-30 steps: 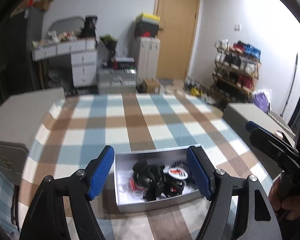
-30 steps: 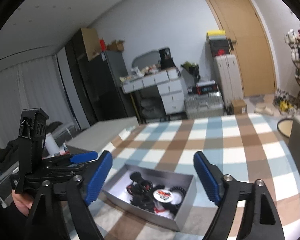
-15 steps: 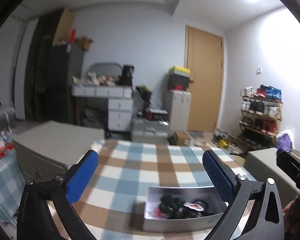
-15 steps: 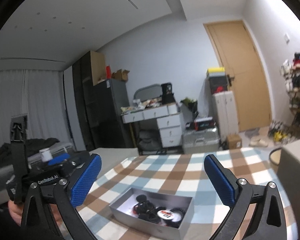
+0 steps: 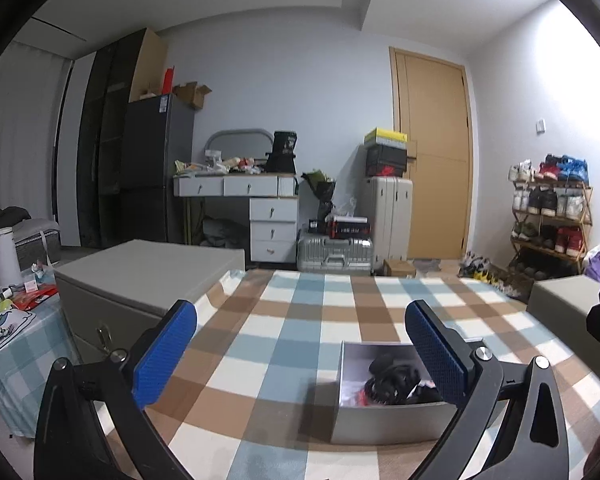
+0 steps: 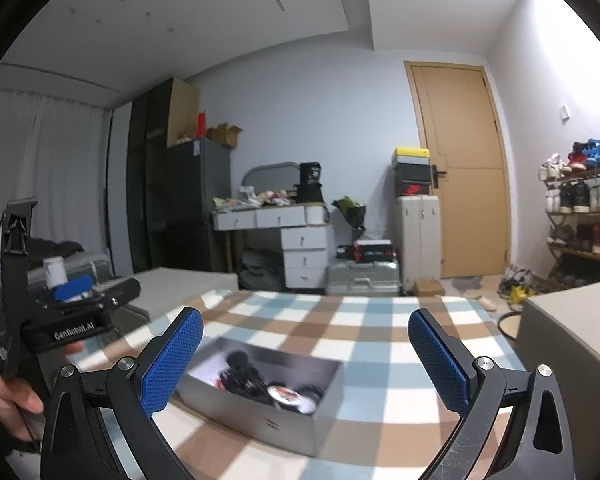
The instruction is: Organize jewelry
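Observation:
A shallow grey box [image 5: 388,416] sits on the checked tablecloth, low and right in the left wrist view. It holds a tangle of black jewelry [image 5: 396,378] with some red. My left gripper [image 5: 300,354] is open wide above the cloth, its right pad overlapping the box's right end. In the right wrist view the same box [image 6: 260,404] lies low in the middle, with black pieces [image 6: 244,372] and a round white tin [image 6: 283,393] inside. My right gripper [image 6: 306,360] is open wide with nothing between its pads. A hand holds the left gripper [image 6: 72,312] at the far left.
The checked table [image 5: 300,320] ends at a grey cabinet [image 5: 148,276] on the left and another grey block [image 6: 572,344] on the right. A cluttered side table with a white bottle [image 5: 6,256] stands at the left. Suitcases, drawers, a door and a shoe rack line the far wall.
Both grippers' jaws have spread wider. Both views have tilted up from the table toward the room, and the box has slid from between the left pads to low right.

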Available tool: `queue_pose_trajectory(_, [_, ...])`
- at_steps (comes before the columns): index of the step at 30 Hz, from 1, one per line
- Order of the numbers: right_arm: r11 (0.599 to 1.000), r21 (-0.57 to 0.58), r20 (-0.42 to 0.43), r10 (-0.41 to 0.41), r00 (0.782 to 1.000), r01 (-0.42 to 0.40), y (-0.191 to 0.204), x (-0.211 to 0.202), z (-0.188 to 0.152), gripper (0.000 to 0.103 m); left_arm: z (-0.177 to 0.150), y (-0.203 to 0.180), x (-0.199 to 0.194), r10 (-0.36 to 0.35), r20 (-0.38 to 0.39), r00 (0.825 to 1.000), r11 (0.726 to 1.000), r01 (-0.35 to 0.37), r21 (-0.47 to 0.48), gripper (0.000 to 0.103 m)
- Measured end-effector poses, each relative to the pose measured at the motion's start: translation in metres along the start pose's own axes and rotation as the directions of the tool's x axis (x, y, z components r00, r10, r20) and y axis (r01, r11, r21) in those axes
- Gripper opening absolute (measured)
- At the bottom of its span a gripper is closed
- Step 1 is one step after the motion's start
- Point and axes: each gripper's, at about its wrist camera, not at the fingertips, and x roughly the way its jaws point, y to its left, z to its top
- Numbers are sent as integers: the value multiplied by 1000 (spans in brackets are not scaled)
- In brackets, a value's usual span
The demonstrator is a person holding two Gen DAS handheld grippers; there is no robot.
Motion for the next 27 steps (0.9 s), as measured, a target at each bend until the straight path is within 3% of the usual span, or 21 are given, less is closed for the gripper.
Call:
queue_pose_trajectory(10, [996,-60,-30,-65,997,63,1,12,-20,103,-17,-7,2,5,-55,998,1000,-4,23,102])
queue_pose_trajectory(17, [997,-60,-125,-61,990,54,-1,29,-25,103,-21,-17,1,1,-82,997,997,5,78,102])
queue_pose_trajectory(20, [997,-45,-189,-71,979,64,-5,40,-28,103,-20,-14,5,1,-112,994,998,7,69,102])
queue_pose_trajectory(23, [996,-53,-178,-73,981,65,-4,37,-29,103,-20,-8,11,20,-147,989,999,-15,34,102])
queue_pose_trajectory(27, [997,-49,-182,-70,981,62,-4,36,-28,103,-19,-8,0,15,-109,994,1000,-11,29,102])
